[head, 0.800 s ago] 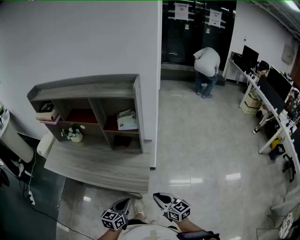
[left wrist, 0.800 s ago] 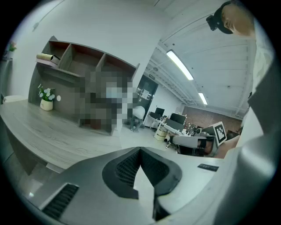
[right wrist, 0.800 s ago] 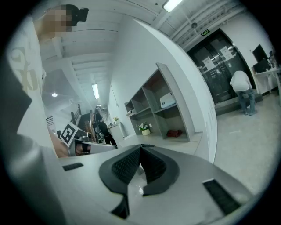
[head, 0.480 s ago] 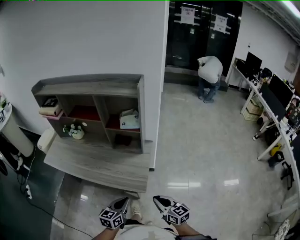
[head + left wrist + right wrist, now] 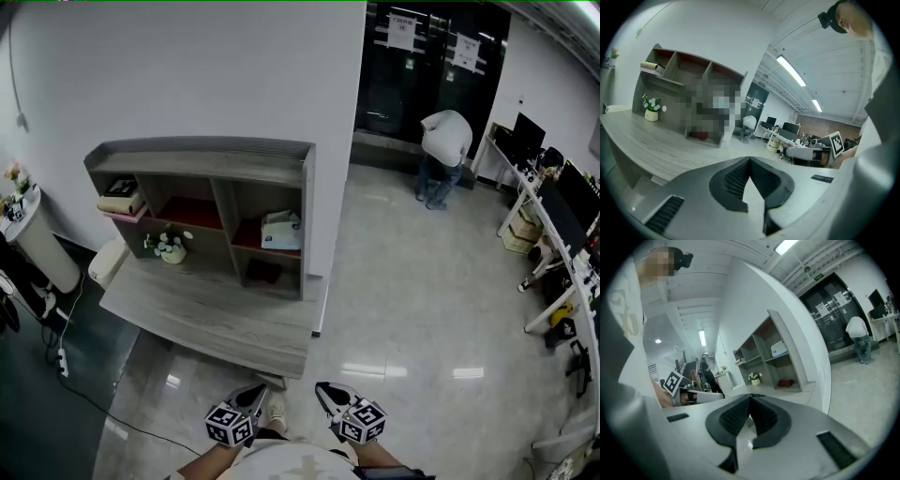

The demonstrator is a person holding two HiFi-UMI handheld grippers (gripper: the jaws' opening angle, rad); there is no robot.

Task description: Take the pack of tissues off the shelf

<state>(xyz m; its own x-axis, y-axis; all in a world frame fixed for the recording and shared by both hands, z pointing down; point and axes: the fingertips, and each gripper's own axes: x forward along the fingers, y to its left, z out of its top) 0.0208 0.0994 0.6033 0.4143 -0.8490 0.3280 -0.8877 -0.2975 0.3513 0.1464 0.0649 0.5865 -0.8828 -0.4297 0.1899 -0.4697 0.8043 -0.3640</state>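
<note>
**A:** Left tongs point(image 5: 750, 161) first: spread or pressed together?

**B:** Pressed together. The pads of the left tongs meet at the tips and nothing sits between them. The right tongs point(image 5: 750, 400) look the same: tips meeting, empty.

**A:** Where are they held?

**B:** Low and close to the person's body, side by side over the glossy floor point(image 5: 412, 309). They are near the front edge of the tabletop point(image 5: 206, 314) and well apart from the shelf point(image 5: 211, 155).

**A:** And the pack of tissues?

**B:** The pack of tissues point(image 5: 281, 230) is white and sits on the upper board of the shelf's right-hand compartment, near the right side wall.

**A:** What else is on that unit?

**B:** A dark red thing point(image 5: 265, 272) lies in the compartment directly below the pack. A small pot of white flowers point(image 5: 171, 247) stands on the tabletop in the open space under the left boards. A stack of books point(image 5: 120, 200) lies on the upper left board.

**A:** Anyone around?

**B:** One person point(image 5: 445, 150), bent over far back by the dark glass doors point(image 5: 422, 75).
</note>
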